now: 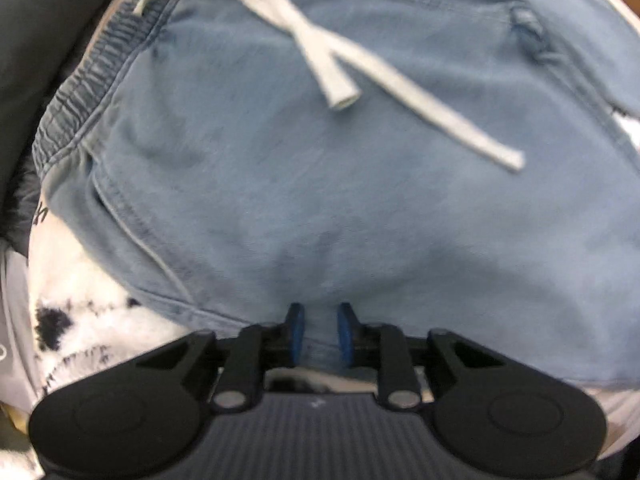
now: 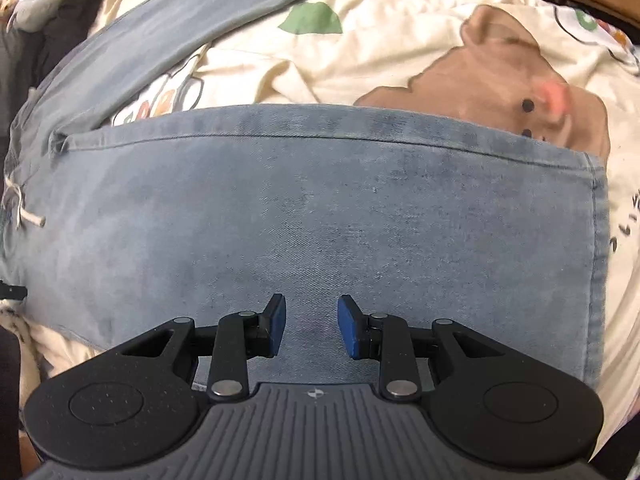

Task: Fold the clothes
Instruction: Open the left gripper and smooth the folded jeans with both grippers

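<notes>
The left gripper (image 1: 320, 334) pinches a fold of the light-blue denim shorts (image 1: 320, 184) between its blue pads (image 1: 297, 332), with the white drawstring (image 1: 360, 68) lying ahead of it and the elastic waistband (image 1: 76, 96) off to its upper left. The right gripper (image 2: 311, 330) hovers with its pads spread apart over one flat denim leg (image 2: 320, 208), whose hem lies to its right. Beyond that leg spreads a cream bedsheet (image 2: 360, 40) printed with a brown bear (image 2: 500, 76).
</notes>
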Demonstrator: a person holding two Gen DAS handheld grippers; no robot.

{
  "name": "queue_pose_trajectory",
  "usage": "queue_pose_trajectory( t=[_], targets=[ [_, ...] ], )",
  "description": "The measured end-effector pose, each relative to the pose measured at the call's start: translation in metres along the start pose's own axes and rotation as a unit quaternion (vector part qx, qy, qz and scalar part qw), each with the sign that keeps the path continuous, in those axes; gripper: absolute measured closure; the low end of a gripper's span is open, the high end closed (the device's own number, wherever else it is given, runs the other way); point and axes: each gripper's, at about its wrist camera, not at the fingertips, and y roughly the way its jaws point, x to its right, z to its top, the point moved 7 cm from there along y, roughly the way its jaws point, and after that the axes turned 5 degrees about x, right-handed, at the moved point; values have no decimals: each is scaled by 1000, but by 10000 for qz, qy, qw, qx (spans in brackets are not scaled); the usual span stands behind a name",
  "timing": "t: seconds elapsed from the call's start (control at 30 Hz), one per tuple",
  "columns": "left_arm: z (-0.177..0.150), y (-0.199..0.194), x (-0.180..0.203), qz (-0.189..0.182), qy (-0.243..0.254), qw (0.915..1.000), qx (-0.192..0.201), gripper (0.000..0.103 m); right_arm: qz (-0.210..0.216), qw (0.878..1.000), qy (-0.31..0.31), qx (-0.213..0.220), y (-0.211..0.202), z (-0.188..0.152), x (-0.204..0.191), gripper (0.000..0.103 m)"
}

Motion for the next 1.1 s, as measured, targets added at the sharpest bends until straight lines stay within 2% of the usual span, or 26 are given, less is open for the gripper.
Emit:
queue_pose_trajectory(
  t=[0.13,0.37,0.43,0.5,0.7,0.8,0.93,1.1],
  targets=[
    [5,-6,-28,22,-535,9985,149,97,-82,9999,-80,31,-6,7,5,68],
    [20,-17,-64,-37,-1152,9930,257,97,-86,9997,214,116,-4,8,10,68],
    [28,-25,-67,-44,-1288,9909,378,97,-50,9998,192,84,-2,5,7,68],
    [37,-33,-69,-61,-1387,9891,494,90,-16,9999,147,48,1,2,3,68],
    [57,-33,-47,-108,-1021,9930,579,86,39,9999,101,-15,13,-1,-5,68],
    [76,-30,-31,-181,-619,9942,860,86,55,9999,97,-46,20,-3,-9,68],
    [114,-36,-14,-373,-510,9918,1113,86,41,9999,73,-146,30,-8,-11,68],
    [164,-51,21,-596,-107,9871,1483,85,-2,9994,256,-214,41,-18,-7,65]
  ],
)
